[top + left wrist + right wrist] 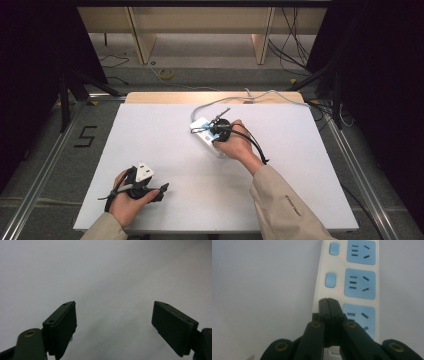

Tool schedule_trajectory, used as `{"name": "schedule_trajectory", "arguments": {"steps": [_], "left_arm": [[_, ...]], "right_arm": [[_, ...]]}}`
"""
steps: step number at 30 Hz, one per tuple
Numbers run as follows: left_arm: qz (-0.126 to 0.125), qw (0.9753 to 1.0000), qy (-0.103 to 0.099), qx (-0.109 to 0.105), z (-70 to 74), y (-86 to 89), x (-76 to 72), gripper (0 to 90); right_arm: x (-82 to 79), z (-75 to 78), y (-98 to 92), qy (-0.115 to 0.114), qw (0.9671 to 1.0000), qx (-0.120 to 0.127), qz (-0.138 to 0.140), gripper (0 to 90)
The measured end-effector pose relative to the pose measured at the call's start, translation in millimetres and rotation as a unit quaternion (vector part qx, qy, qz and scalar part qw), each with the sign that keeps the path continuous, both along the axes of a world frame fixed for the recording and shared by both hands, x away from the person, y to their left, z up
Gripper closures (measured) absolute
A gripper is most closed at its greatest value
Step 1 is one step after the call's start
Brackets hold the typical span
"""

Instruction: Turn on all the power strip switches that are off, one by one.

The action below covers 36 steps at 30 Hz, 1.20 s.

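White power strip with blue sockets and rocker switches, lying flat on the white table right of centre, its grey cord trailing to the far edge; a rigid, light, smooth plastic body, likely to skid, best pressed squarely on a switch or pinched across its narrow sides. Right gripper, jaws closed together and empty, tips down on the strip's switch column; left gripper, jaws spread wide over bare table near the front left, holds nothing.
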<state>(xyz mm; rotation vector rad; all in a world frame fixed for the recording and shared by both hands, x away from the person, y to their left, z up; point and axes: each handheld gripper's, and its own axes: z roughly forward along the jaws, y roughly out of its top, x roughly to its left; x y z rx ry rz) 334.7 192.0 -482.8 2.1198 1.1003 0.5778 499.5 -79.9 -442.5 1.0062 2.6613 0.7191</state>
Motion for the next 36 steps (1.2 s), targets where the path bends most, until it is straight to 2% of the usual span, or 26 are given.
{"name": "schedule_trajectory", "arguments": {"steps": [6,10,16,20,27,36], "left_arm": [[0.001,1.0,0.001,0.0,-0.2,-0.5,-0.3,20.0],[0.0,1.0,0.001,0.0,0.0,-0.5,-0.6,20.0],[0.0,1.0,0.002,0.001,-0.5,0.6,0.2,20.0],[0.0,1.0,0.003,0.001,-0.6,0.8,0.1,20.0],[0.002,1.0,0.001,-0.002,-1.1,-0.7,-0.5,20.0],[0.001,1.0,0.004,0.001,-1.2,0.5,-0.4,20.0]], "right_arm": [[0.3,-1.8,0.3,-0.001,1.0,-0.002,0.002,90.0],[-1.3,-1.4,2.2,-0.009,0.9999,-0.013,0.007,90.0],[-2.7,-1.4,-3.4,-0.014,0.9999,0.006,0.004,90.0],[-6.3,4.9,-11.2,-0.03,0.9989,0.035,0.0,90.0],[-13.2,12.7,-24.0,-0.036,0.9983,0.046,0.004,87.9],[-17.9,12.9,-30.8,-0.034,0.9979,0.055,0.0,85.5]]}}
